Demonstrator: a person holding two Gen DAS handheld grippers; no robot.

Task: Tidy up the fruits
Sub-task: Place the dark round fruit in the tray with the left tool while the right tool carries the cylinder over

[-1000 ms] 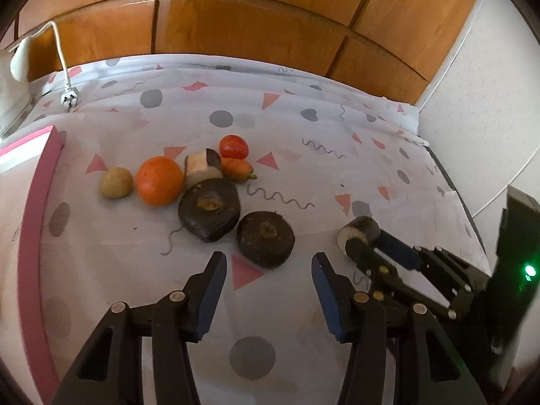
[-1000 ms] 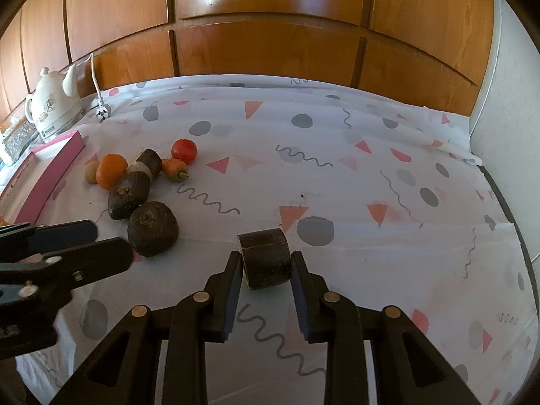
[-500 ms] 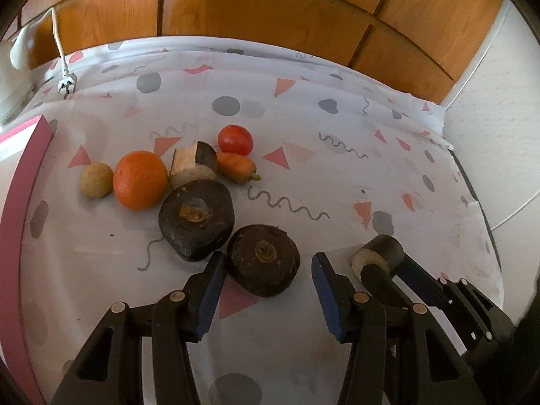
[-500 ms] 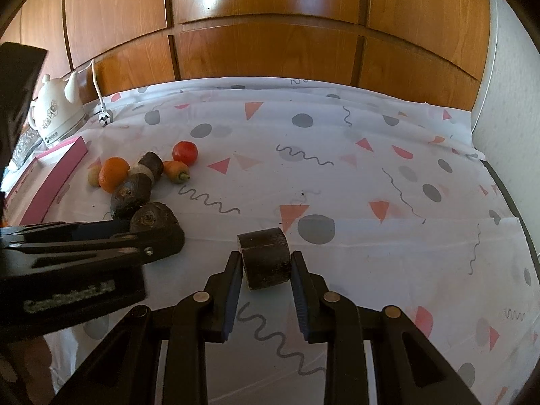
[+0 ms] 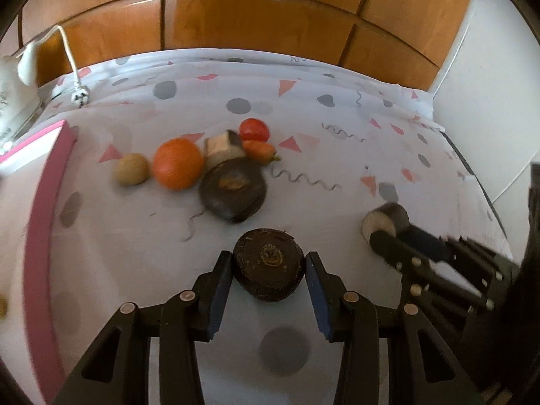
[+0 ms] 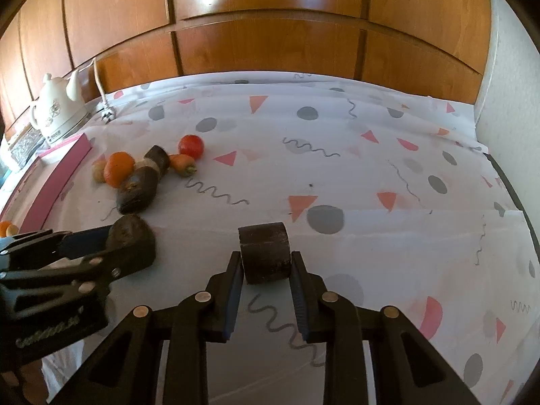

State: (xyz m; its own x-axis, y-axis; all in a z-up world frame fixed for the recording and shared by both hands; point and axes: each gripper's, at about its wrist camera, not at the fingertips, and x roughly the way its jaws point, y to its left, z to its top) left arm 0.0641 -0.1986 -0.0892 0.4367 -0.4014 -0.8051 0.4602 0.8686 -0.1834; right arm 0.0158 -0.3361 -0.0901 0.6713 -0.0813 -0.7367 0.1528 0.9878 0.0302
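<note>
My left gripper (image 5: 269,261) is shut on a round dark beet (image 5: 269,266), low over the patterned cloth. My right gripper (image 6: 265,260) is shut on a dark cut root piece (image 6: 265,251); it also shows in the left wrist view (image 5: 384,222) with its pale cut face. Beyond lie a second dark beet (image 5: 233,190), an orange (image 5: 178,163), a small potato (image 5: 131,169), a cut pale-faced piece (image 5: 222,146), a small carrot (image 5: 259,150) and a tomato (image 5: 254,130), grouped together. The left gripper with its beet (image 6: 130,234) shows in the right wrist view.
A pink-edged tray (image 5: 44,219) runs along the left side. A white kettle (image 6: 59,111) with a cord and plug (image 5: 81,96) stands at the back left. Wooden panels back the table; a white wall is on the right.
My left gripper moved forward around the near beet and closed on it. The right gripper kept its hold on the cut piece and stayed about where it was.
</note>
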